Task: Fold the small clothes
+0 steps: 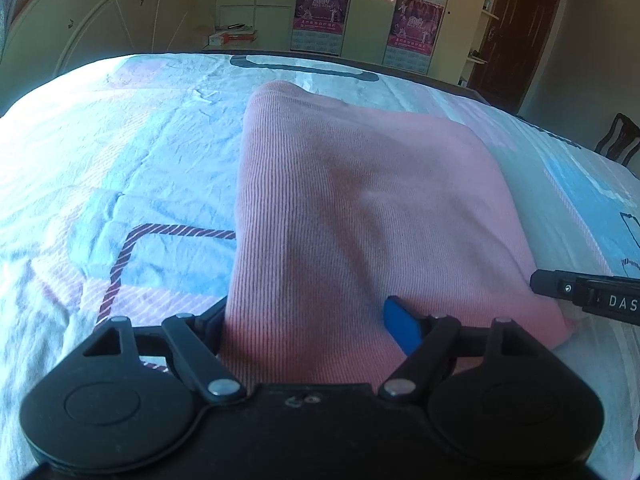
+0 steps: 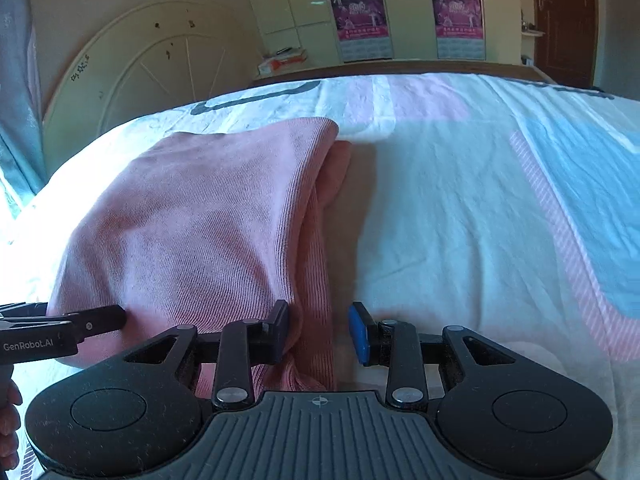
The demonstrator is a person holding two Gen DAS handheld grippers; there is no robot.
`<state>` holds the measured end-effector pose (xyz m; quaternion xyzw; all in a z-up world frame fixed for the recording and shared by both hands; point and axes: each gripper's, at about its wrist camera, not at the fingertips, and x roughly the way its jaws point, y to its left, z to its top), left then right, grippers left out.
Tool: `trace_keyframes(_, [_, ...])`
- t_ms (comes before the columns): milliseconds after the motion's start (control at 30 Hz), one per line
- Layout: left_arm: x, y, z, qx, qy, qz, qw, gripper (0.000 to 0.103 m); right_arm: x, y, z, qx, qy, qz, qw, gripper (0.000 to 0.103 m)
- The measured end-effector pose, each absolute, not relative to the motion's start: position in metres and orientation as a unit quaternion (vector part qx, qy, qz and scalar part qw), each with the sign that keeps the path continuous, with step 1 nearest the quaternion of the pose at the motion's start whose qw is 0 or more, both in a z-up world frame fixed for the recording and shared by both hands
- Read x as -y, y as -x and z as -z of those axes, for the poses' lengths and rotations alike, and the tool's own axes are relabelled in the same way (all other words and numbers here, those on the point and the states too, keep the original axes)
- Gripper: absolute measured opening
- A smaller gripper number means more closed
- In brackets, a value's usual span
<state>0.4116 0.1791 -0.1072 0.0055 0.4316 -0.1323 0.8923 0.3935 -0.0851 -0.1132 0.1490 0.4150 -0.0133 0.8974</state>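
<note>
A pink ribbed garment lies folded on the bed; it also shows in the right wrist view. My left gripper is open, its fingers standing wide on either side of the garment's near left edge. My right gripper is open around the garment's near right corner, where a fold of fabric sits between its fingers untouched by the blue pad. The right gripper's tip shows at the right in the left wrist view. The left gripper's tip shows at the left in the right wrist view.
The bed sheet is white with blue and pink patches and is wrinkled. A curved headboard stands behind on the left. Wardrobe doors with posters and a dark door lie beyond the bed. A chair stands at the right.
</note>
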Motion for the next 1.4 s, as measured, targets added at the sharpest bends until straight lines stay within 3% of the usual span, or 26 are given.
trace_keyframes(133, [-0.179, -0.404, 0.105, -0.433, -0.017, 0.125, 0.893, 0.081, 0.073, -0.378, 0.097, -0.387, -0.163, -0.008, 0.907, 0.033])
trace_keyframes(267, [-0.181, -0.408, 0.111, -0.448, -0.011, 0.119, 0.886, 0.085, 0.058, -0.384, 0.115, -0.433, -0.127, 0.005, 0.892, 0.033])
trace_keyframes(500, [-0.184, -0.398, 0.096, -0.444, -0.016, 0.116, 0.888, 0.085, 0.064, -0.377, 0.097, -0.410, -0.163, 0.001, 0.898, 0.033])
trace_keyframes(633, [-0.182, -0.391, 0.091, -0.444, -0.017, 0.124, 0.887, 0.094, 0.056, -0.371, 0.087, -0.401, -0.171, -0.002, 0.900, 0.034])
trace_keyframes(700, [-0.180, -0.390, 0.092, -0.448, -0.022, 0.124, 0.885, 0.098, 0.051, -0.372, 0.087, -0.404, -0.162, 0.007, 0.900, 0.038])
trace_keyframes(767, [-0.178, -0.391, 0.094, -0.455, -0.029, 0.120, 0.882, 0.102, 0.047, -0.376, 0.091, -0.410, -0.145, 0.023, 0.900, 0.060])
trace_keyframes(800, [-0.177, -0.391, 0.095, -0.459, -0.031, 0.117, 0.880, 0.102, 0.044, -0.378, 0.096, -0.421, -0.132, 0.039, 0.897, 0.063])
trace_keyframes(1100, [-0.168, -0.385, 0.090, -0.491, -0.061, 0.094, 0.864, 0.103, 0.050, -0.354, 0.093, -0.425, -0.161, 0.051, 0.890, 0.066])
trace_keyframes(1400, [-0.170, -0.339, 0.045, -0.437, -0.090, 0.118, 0.887, 0.103, 0.043, -0.308, 0.058, -0.396, -0.152, 0.035, 0.905, 0.072])
